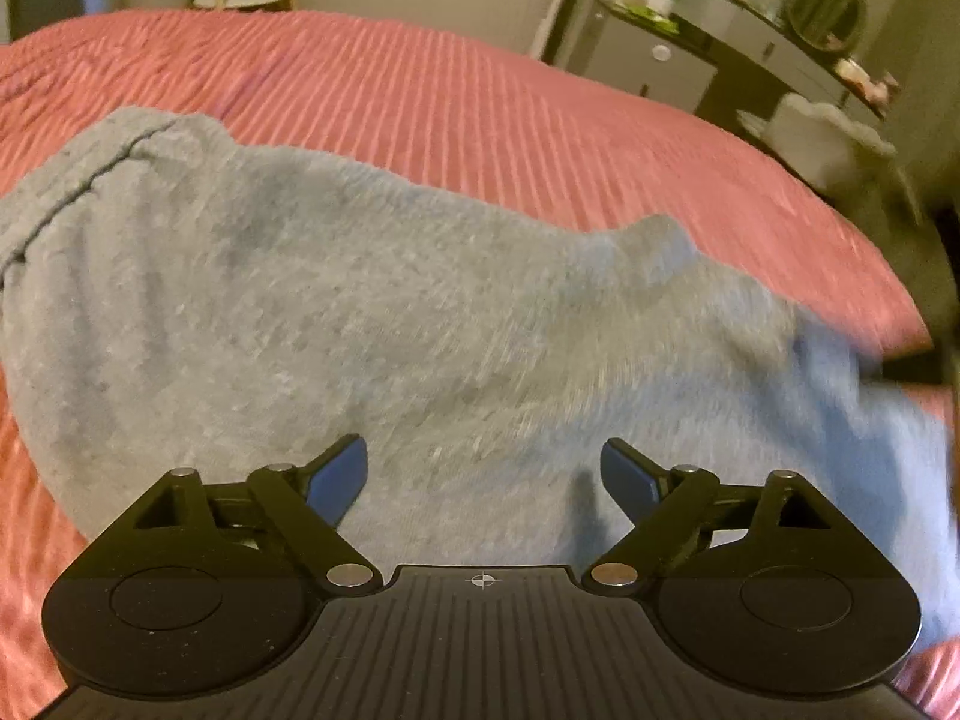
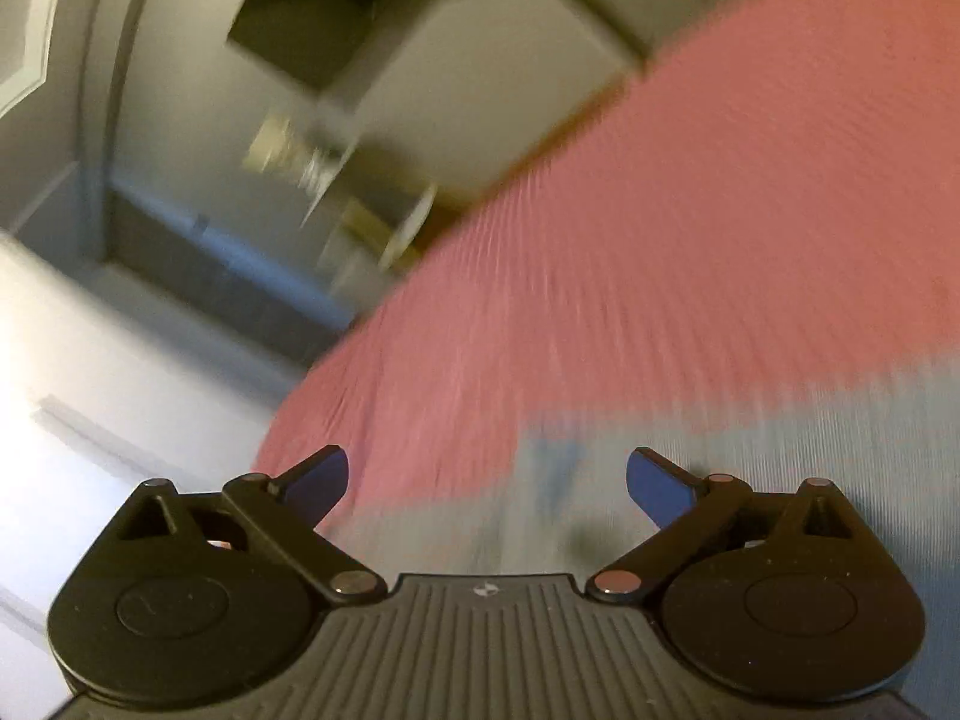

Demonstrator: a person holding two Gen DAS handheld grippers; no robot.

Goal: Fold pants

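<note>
On the pink ribbed bedspread (image 1: 480, 96) the grey pants (image 1: 336, 312) lie bunched in a soft heap. The left tongs (image 1: 483, 468) hover over them, spread wide and empty; the right tongs (image 2: 487, 480), likewise released, hang above their blurred edge.

We are in a bedroom: a bed (image 1: 480, 90) under pink ribbed bedding, a dresser (image 1: 690, 60) with toiletries and what looks like a round mirror (image 1: 825, 3).
</note>
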